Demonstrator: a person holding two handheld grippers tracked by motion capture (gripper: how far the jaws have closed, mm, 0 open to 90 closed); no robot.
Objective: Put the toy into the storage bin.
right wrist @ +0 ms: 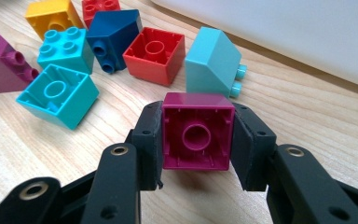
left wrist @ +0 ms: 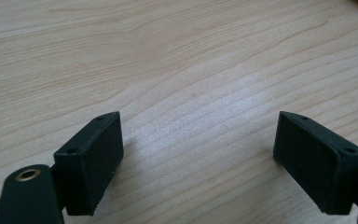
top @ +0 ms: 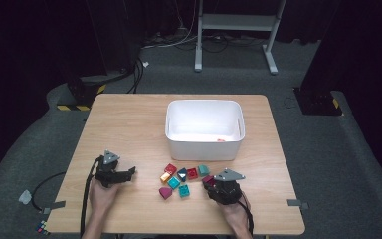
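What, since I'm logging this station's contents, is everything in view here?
table: 1, light wood, under everything
bin: 1, white, far middle of the table
stand: 1, white, on the floor beyond the table
red blocks: 2, red, in the cluster in front of the bin
teal blocks: 3, teal, same cluster
yellow block: 1, yellow, cluster's left
dark blue block: 1, dark blue, cluster's middle
magenta blocks: 2, magenta, one at the cluster's near left, one gripped
left claw: 1, black, open over bare table
right claw: 1, black, shut on a magenta block
hands: 2, one behind each claw
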